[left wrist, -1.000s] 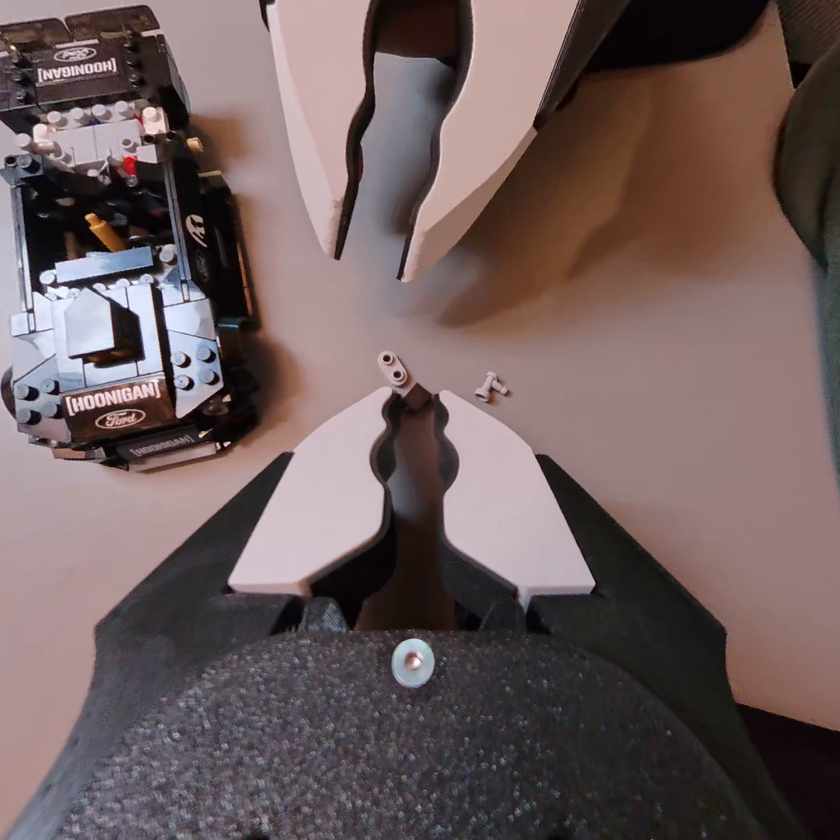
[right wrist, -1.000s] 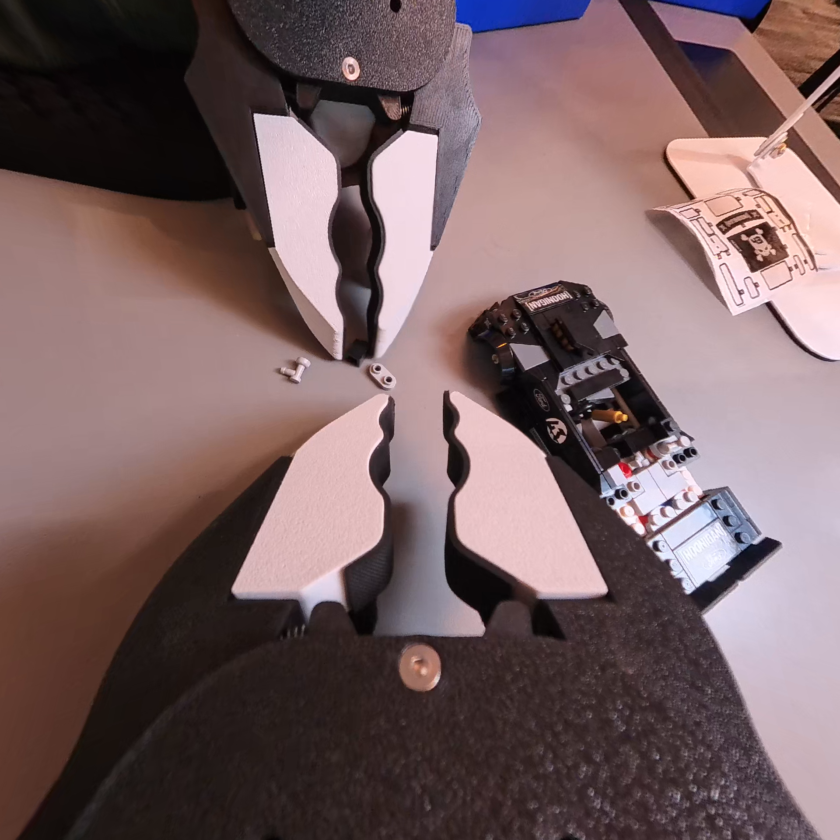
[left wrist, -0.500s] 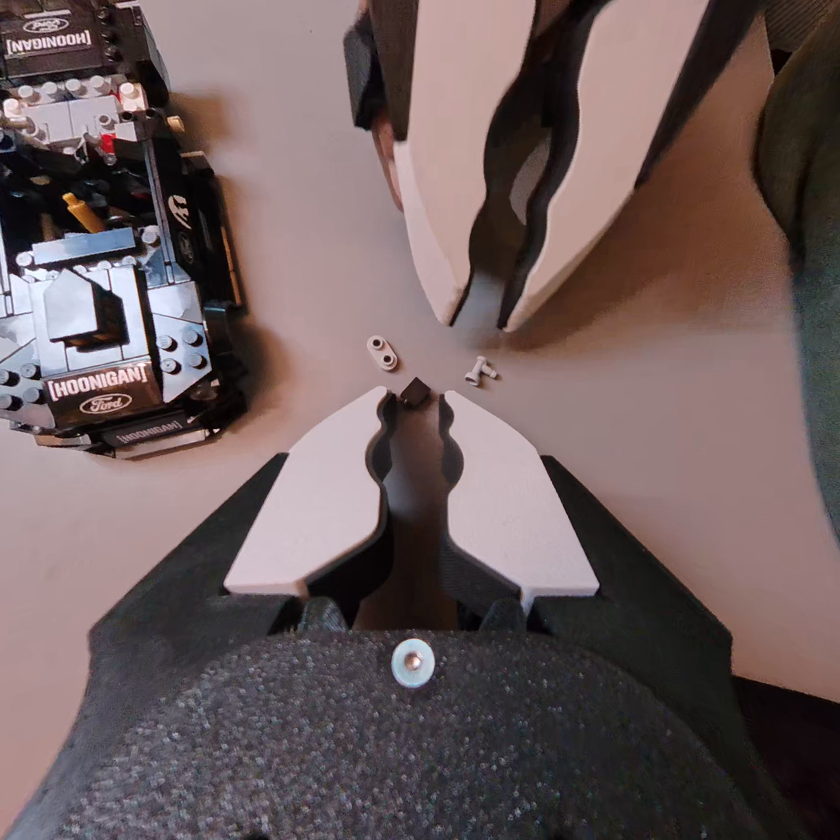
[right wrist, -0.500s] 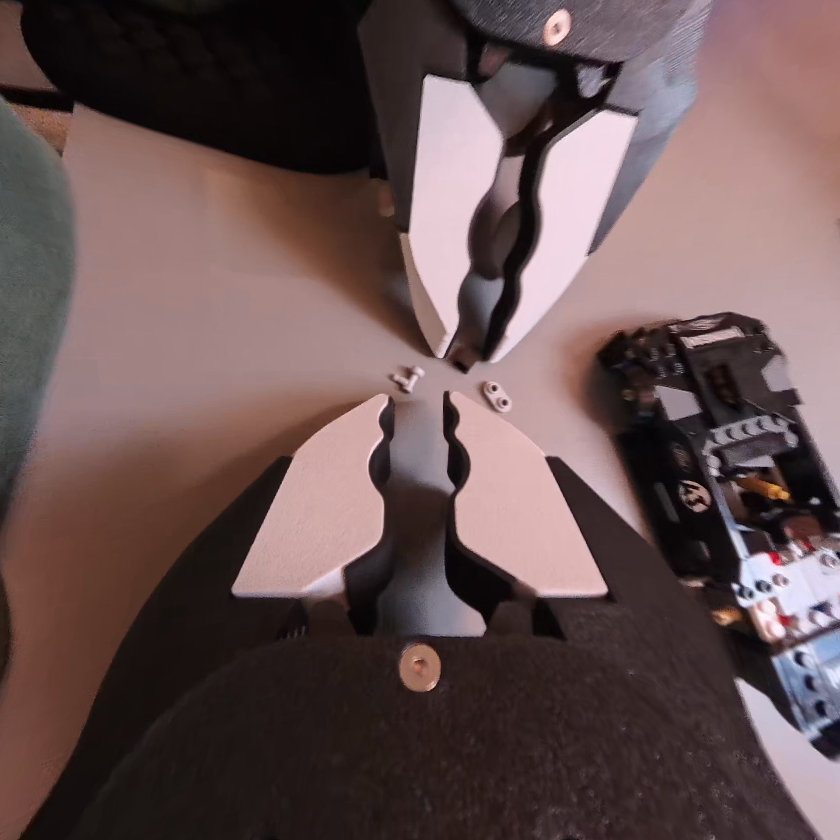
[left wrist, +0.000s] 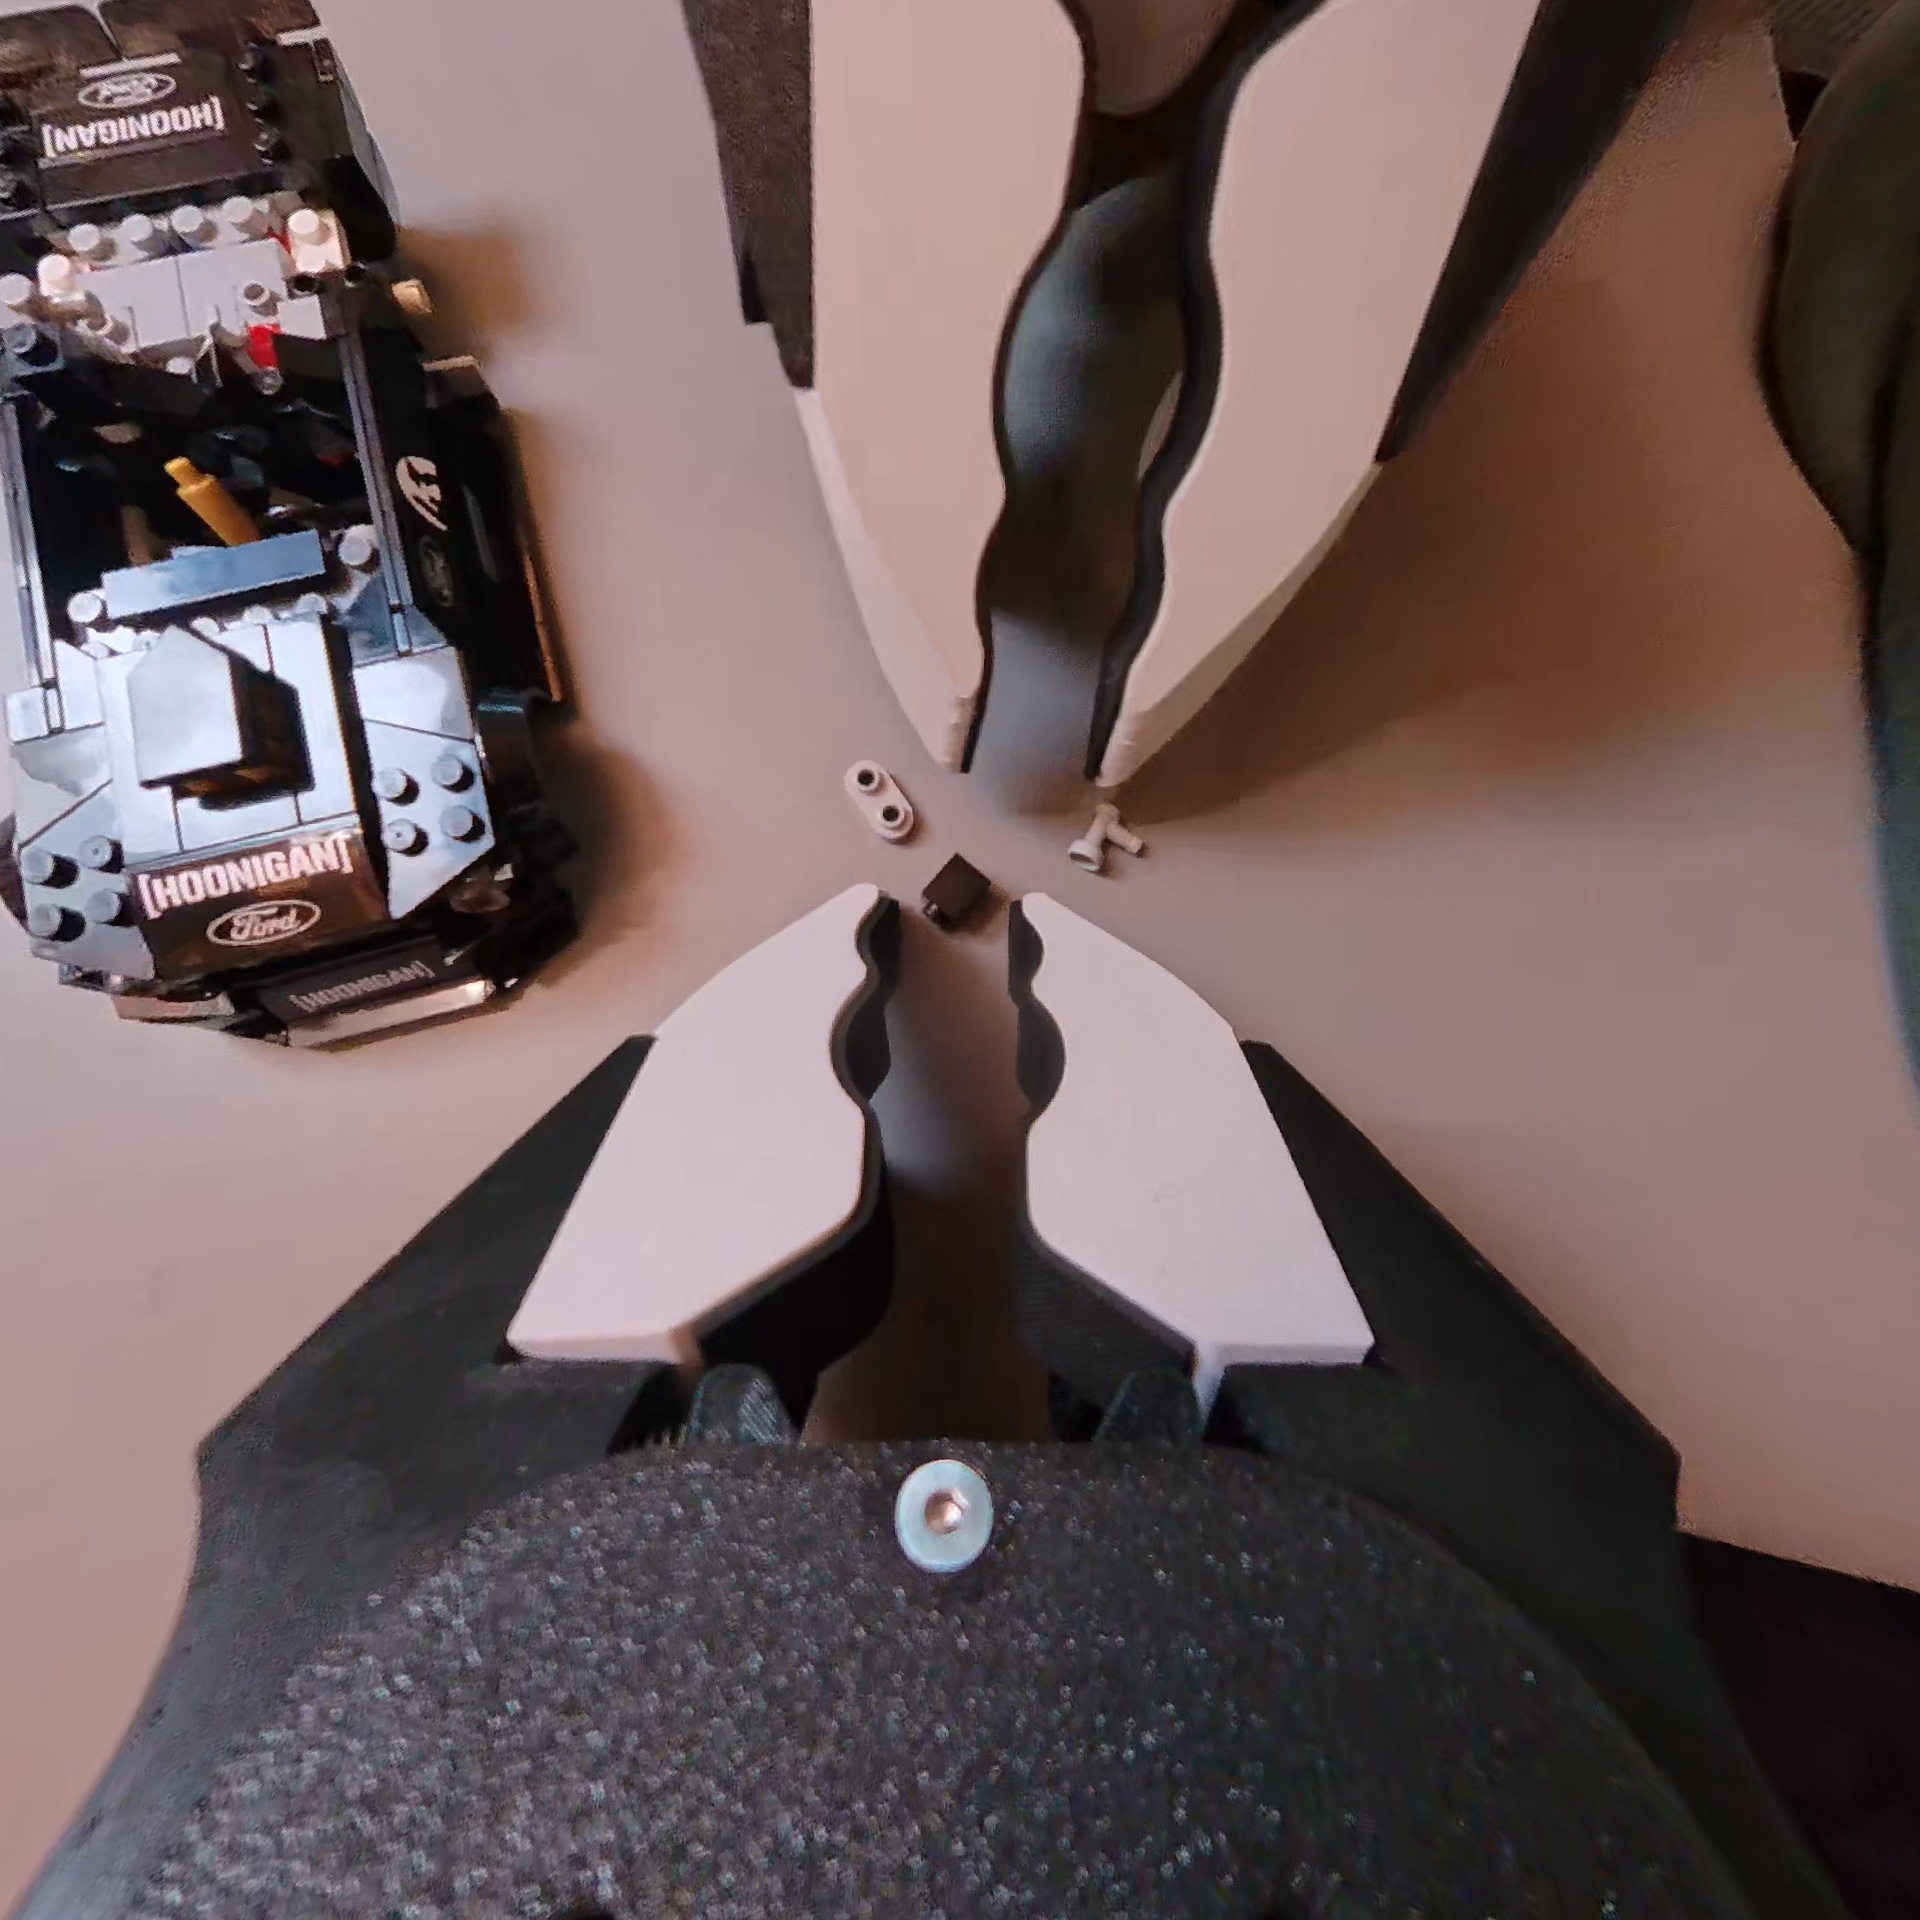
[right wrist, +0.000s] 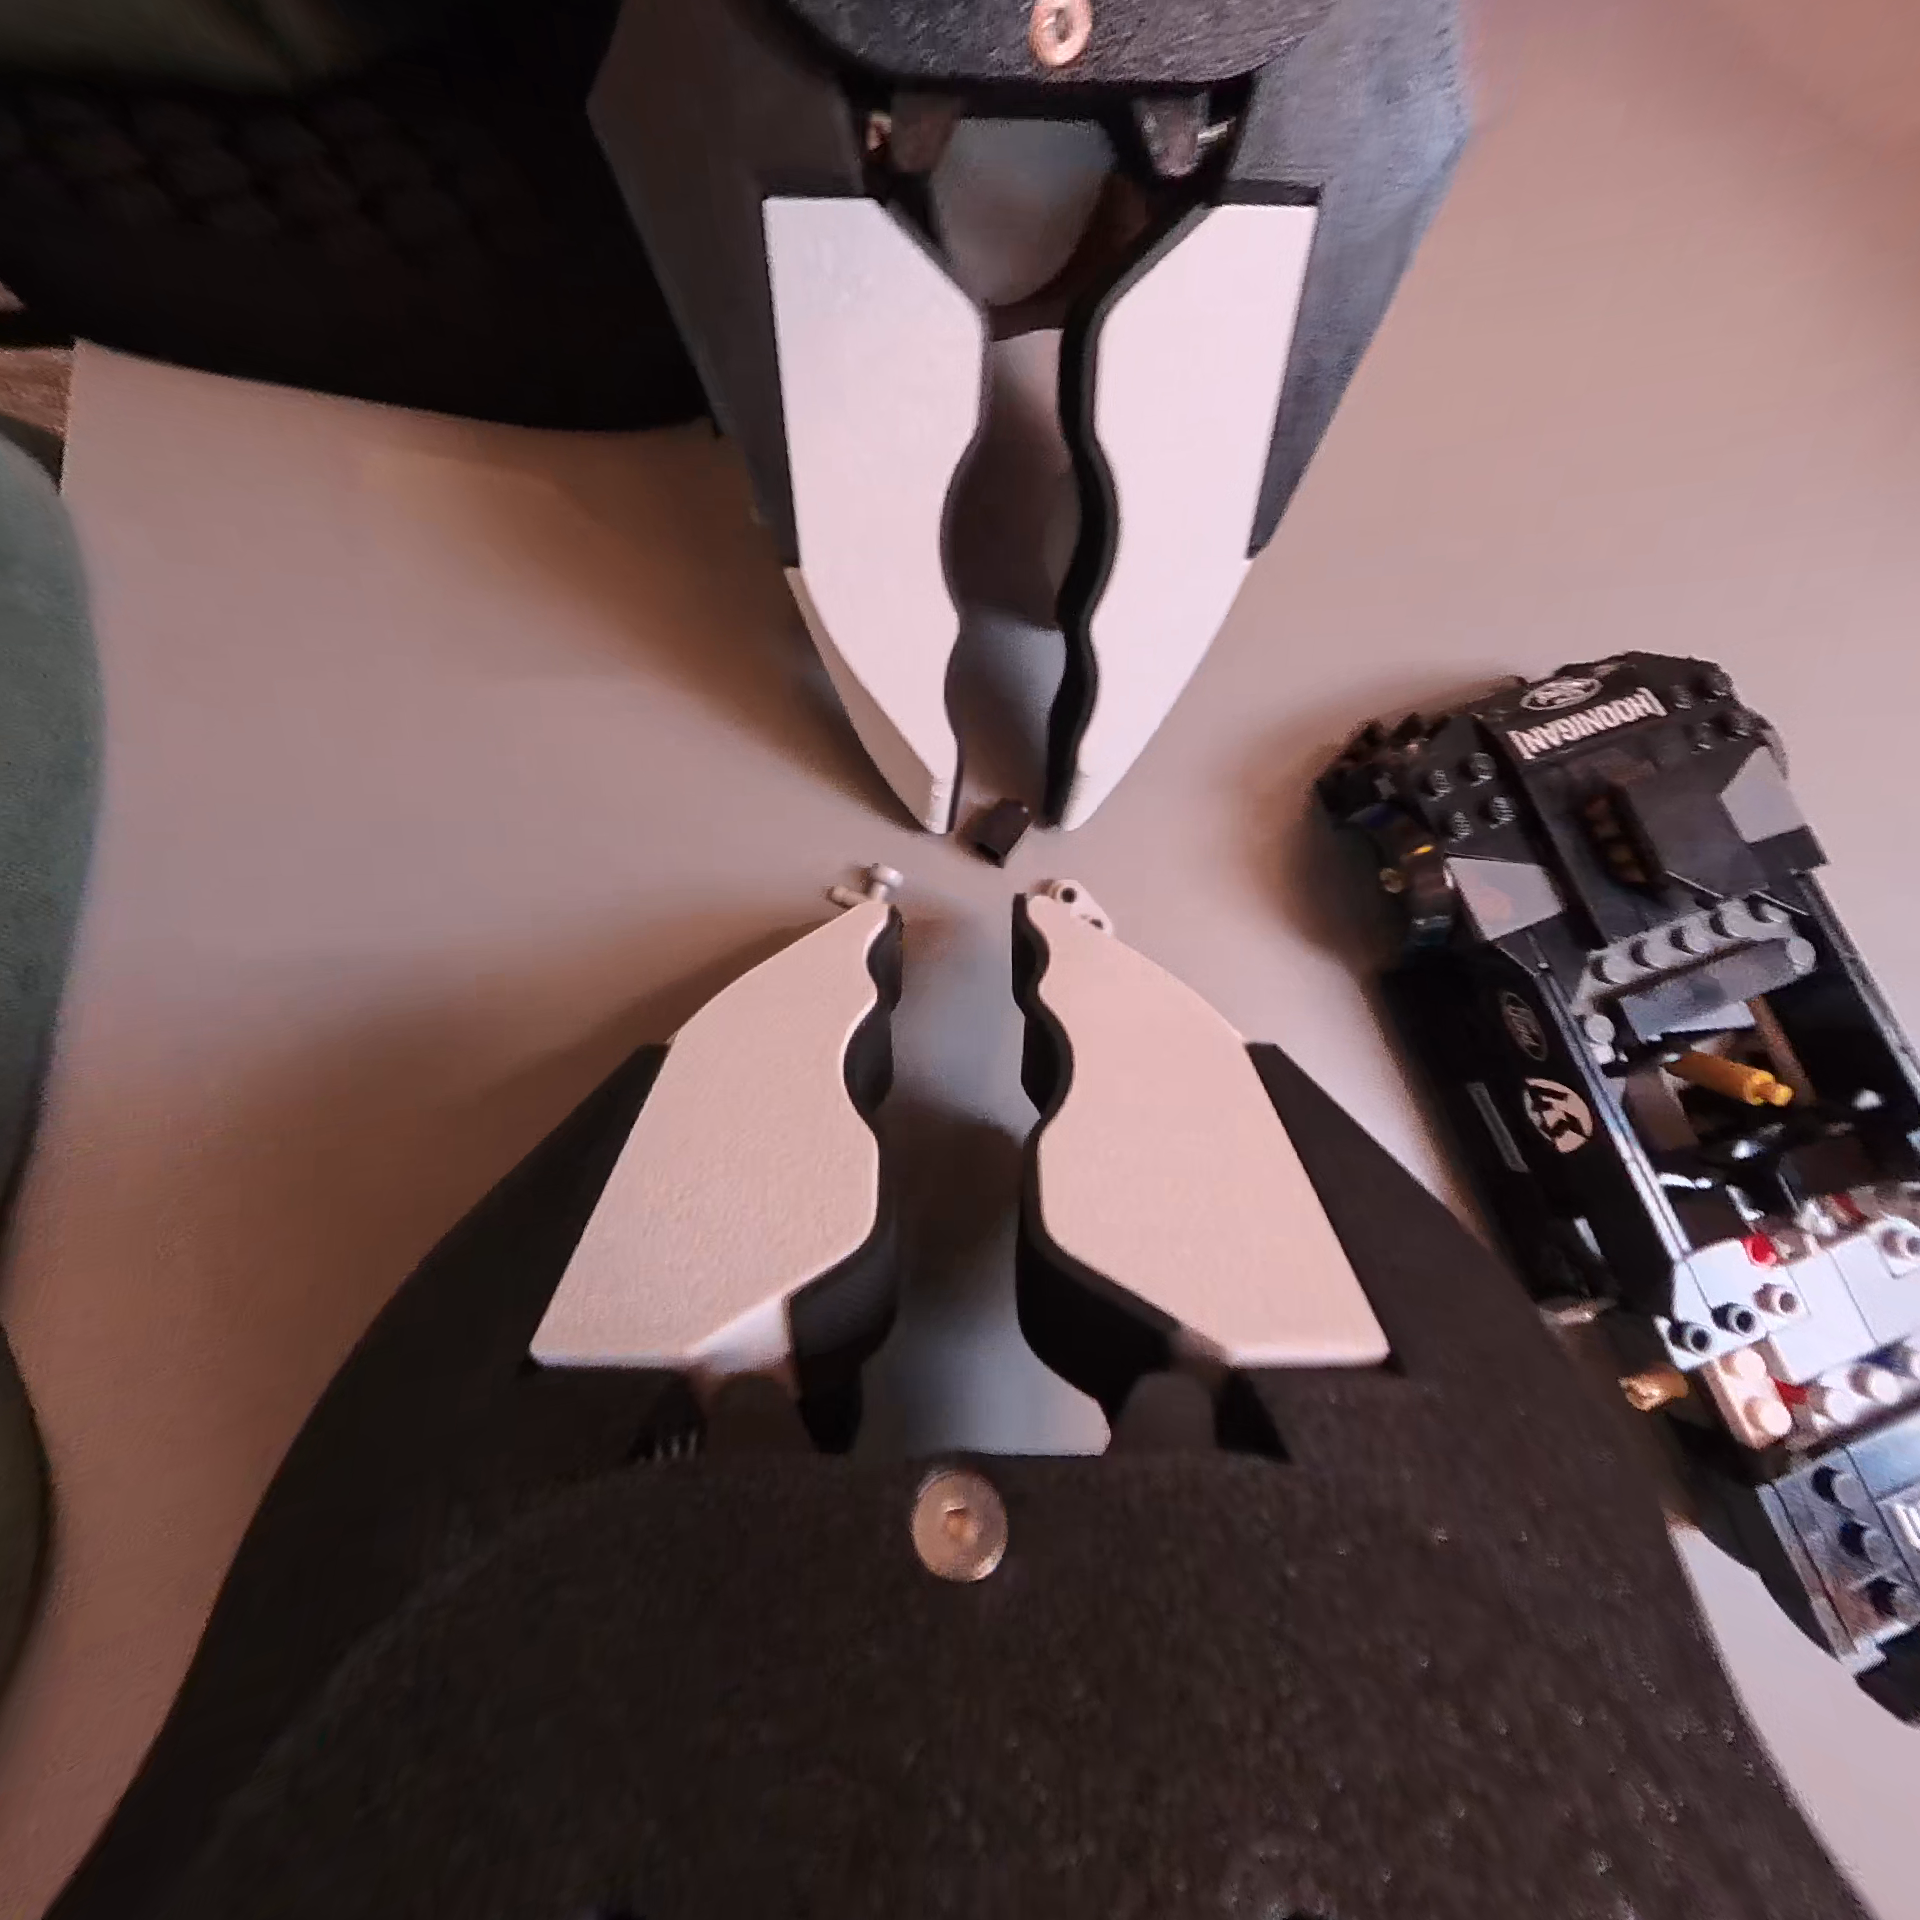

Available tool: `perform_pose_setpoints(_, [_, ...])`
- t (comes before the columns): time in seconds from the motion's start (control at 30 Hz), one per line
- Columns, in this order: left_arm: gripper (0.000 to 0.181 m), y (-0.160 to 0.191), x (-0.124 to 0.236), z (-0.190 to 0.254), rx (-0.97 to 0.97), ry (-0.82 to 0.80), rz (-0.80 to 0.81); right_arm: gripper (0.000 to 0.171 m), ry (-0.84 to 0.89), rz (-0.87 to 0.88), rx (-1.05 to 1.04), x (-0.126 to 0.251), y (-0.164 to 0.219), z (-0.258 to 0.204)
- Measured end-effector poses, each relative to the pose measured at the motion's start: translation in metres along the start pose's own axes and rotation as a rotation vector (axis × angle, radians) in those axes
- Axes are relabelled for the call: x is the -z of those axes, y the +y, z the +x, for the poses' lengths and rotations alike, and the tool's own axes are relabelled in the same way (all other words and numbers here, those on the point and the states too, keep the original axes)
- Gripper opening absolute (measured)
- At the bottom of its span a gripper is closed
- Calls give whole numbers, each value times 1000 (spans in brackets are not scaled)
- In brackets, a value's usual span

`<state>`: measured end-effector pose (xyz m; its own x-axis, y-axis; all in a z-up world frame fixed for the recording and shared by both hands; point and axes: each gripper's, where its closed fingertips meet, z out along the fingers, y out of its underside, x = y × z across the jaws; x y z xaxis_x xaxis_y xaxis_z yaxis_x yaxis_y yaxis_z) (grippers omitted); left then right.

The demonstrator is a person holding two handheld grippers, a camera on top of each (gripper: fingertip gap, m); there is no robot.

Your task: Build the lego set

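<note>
Three small loose pieces lie on the table between my two grippers: a black stud piece, a grey two-hole plate and a small grey tap-shaped piece. My left gripper is open, with the black piece on the table just ahead of its tips. My right gripper faces it from the far side, open and empty, its tips close to the pieces. In the right wrist view, the right gripper sits between the tap piece and the plate, facing the left gripper and the black piece.
The partly built black and grey lego car lies on the table left of the pieces; in the right wrist view the car is at the right. A person's green sleeve is at the right edge. The table's dark near edge is close behind my left gripper. My two grippers' fingertips are within a few centimetres of each other.
My right gripper has swung away from the car and come down close to the loose pieces, tip to tip with the left one. The grey plate and the black piece now lie apart.
</note>
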<state>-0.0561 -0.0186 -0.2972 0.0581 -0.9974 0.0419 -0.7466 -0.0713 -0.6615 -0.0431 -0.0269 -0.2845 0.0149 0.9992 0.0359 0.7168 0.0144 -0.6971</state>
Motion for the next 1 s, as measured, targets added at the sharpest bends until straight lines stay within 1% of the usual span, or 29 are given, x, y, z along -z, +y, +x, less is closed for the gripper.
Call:
perform_pose_setpoints(0.2, [12,-2,-2,1,-15,-4,1,20,15,0,-6,-3,0,2])
perform_pose_setpoints(0.37, [11,0,0,-1,-18,-18,-10,18,-36,-17,26,-4,1,-11])
perform_pose_setpoints(0.5, [15,2,2,-1,-5,-10,-16,16,-23,-68,74,-8,2,-16])
perform_pose_setpoints(0.67, [21,6,6,0,-9,-9,-33,6,-25,-160,48,-13,4,-16])
perform_pose_setpoints(0.77, [21,1,12,0,-13,-14,-1,5,-53,-175,35,-13,4,-17])
perform_pose_setpoints(0.87, [18,-10,19,8,-17,27,73,5,-43,-145,15,-11,3,-11])
perform_pose_setpoints(1.0, [17,-24,20,15,-8,71,159,5,-14,-22,42,9,-12,-3])
